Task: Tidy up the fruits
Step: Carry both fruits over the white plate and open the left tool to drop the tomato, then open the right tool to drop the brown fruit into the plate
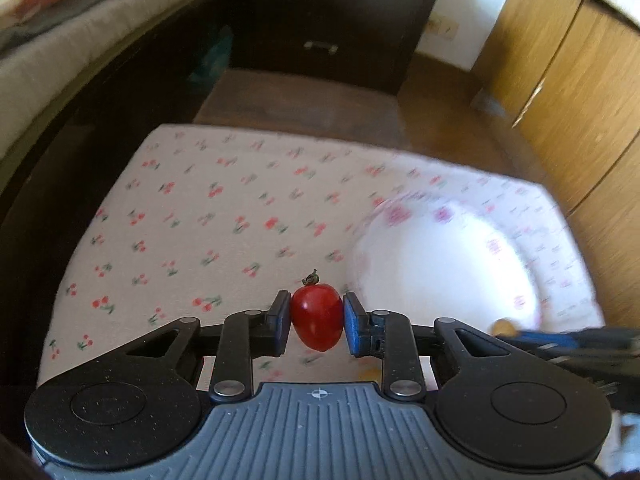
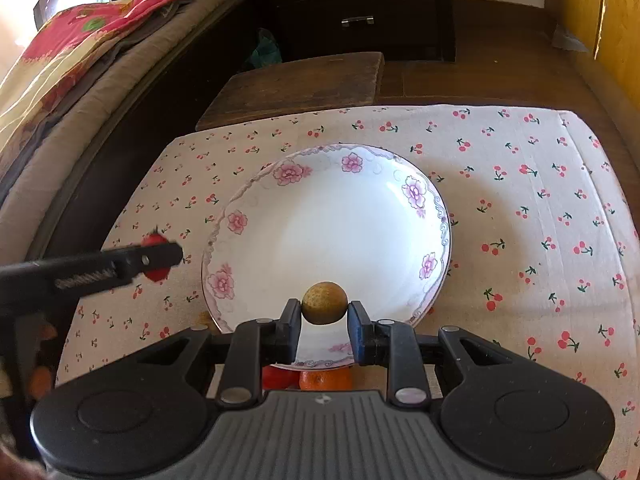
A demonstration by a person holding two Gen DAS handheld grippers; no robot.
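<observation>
Left gripper (image 1: 317, 322): jaws clamped on a red cherry tomato (image 1: 317, 316), held above the cherry-print cloth (image 1: 208, 216), left of the plate.
Right gripper (image 2: 324, 326): jaws clamped on a small round brown fruit (image 2: 324, 303), over the near rim of the white floral plate (image 2: 328, 232).
An orange (image 2: 325, 380) and a red fruit (image 2: 280, 378) lie just near of the plate.
</observation>
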